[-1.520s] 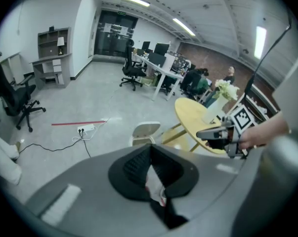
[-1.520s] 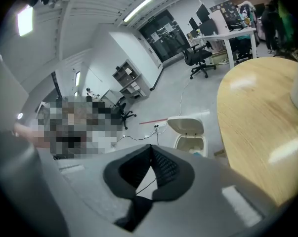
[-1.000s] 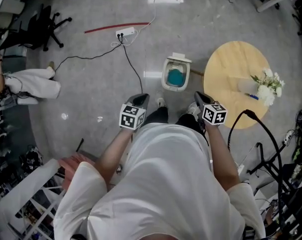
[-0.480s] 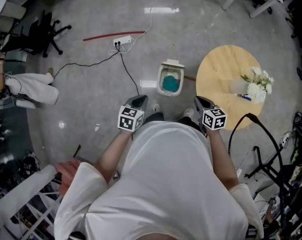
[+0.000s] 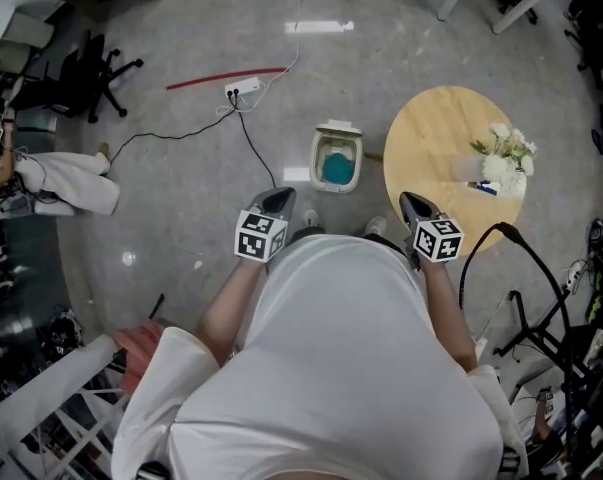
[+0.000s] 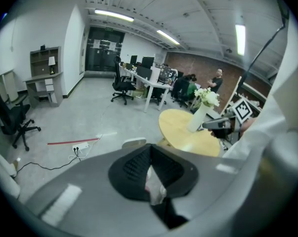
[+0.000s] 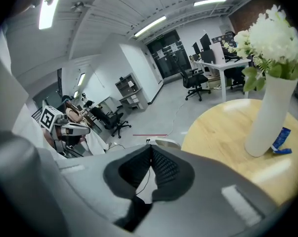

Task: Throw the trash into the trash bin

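floor (image 5: 181, 178): grey concrete | table (image 5: 431, 158): round, wooden | chair (image 5: 86, 68): black, wheeled | ceiling strips (image 6: 111, 15): lit

2 grippers (image 5: 279, 201) (image 5: 412, 205), 1 pc trash (image 6: 153, 184), 1 bin (image 5: 315, 164), 1 table (image 5: 431, 138) (1 vase (image 7: 267, 117)).

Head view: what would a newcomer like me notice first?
A round wooden table with white flowers stands at the right, a small white trash bin on the floor beside it. The left gripper has its jaws shut on a crumpled scrap.
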Motion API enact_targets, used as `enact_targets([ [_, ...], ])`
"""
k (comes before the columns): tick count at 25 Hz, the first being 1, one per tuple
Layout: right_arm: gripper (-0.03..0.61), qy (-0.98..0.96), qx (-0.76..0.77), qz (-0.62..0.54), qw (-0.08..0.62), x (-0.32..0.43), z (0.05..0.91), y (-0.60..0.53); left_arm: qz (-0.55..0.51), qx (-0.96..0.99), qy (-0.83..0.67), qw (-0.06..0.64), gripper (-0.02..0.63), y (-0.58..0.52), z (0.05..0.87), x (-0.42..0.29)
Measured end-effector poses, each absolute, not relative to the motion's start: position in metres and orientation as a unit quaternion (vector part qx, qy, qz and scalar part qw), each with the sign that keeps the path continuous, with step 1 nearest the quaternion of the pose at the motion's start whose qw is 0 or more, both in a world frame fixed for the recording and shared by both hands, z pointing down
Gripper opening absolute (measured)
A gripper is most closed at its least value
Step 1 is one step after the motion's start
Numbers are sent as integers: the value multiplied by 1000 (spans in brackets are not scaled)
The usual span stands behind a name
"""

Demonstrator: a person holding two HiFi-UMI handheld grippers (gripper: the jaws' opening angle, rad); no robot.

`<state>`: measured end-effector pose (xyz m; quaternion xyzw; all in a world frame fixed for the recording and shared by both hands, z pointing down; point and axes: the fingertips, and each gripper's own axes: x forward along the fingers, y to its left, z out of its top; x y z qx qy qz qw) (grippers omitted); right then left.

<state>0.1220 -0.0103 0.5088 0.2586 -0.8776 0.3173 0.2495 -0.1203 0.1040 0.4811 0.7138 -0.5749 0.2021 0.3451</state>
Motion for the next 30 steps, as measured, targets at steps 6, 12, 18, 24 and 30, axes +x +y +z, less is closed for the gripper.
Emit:
enact_targets([
  [6,2,-880,269,312,237,138,501,-15,198,715,-577,341,5,96,480,-103],
  [12,2,-886,269,297,234,143,493,-16,195,721,-573,337,5,88,478,-87],
  [18,2,-894,263,278,233,140,488,-15,199,723,-570,336,5,84,483,-83],
  [24,2,-892,264,284,233,136,490,-14,192,729,-562,341,5,83,480,-80],
  [30,2,-891,263,286,236,134,492,-14,186,721,-569,349,5,83,482,-85],
])
